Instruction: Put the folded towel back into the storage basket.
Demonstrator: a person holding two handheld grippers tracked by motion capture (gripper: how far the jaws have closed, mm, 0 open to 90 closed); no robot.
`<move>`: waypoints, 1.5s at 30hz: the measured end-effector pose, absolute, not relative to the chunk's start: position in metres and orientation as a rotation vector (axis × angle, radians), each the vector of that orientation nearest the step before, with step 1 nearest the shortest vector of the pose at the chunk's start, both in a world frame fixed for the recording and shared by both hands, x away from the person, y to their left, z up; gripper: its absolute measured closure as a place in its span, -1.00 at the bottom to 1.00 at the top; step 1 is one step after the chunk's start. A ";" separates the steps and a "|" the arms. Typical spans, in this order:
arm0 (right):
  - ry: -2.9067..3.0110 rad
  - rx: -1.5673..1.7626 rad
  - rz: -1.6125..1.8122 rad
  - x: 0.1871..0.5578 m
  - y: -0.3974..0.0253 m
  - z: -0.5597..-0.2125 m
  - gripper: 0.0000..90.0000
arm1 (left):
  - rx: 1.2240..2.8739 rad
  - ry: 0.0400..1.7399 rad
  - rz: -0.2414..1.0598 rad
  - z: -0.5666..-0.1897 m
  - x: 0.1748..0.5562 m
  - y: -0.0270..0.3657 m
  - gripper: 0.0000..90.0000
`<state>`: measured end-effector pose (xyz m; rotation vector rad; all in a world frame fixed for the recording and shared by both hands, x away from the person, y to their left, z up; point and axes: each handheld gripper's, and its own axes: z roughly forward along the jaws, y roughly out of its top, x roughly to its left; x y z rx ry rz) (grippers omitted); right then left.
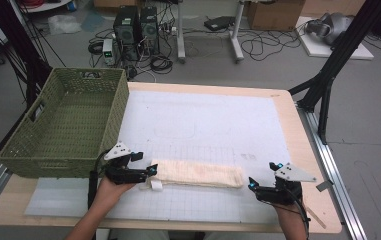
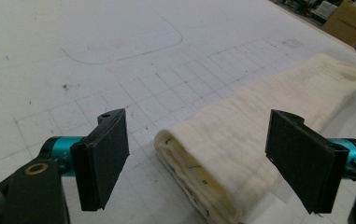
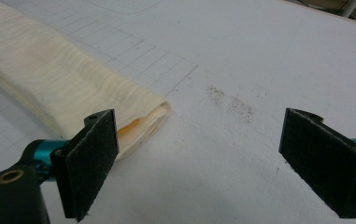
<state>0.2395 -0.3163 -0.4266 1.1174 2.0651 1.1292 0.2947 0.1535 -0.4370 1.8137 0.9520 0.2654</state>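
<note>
the folded cream towel (image 1: 198, 173) lies lengthwise on the gridded white surface (image 1: 213, 125), right of the green basket (image 1: 68, 122). the left gripper (image 2: 196, 161) has its fingers apart around the towel's left end. the right gripper (image 3: 199, 163) sits just beside the right end, fingers apart, gripping nothing.

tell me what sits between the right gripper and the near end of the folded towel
Nothing: in the right gripper view, only bare white mat lies between the open right gripper and the folded towel, whose end sits just beside one jaw.
</note>
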 end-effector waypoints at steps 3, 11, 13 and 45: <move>2.071 1.111 1.128 0.240 -0.316 -0.427 -0.75 | 1.827 0.956 0.257 -0.438 0.295 0.153 -0.49; 2.082 1.112 1.126 0.241 -0.315 -0.429 -0.75 | 1.901 0.968 0.233 -0.444 0.295 0.149 -0.30; 2.088 1.108 1.125 0.241 -0.314 -0.429 -0.75 | 1.931 0.974 0.235 -0.445 0.294 0.147 -0.26; 2.127 1.100 1.122 0.243 -0.311 -0.431 -0.75 | 2.062 0.920 0.312 -0.445 0.266 0.119 0.74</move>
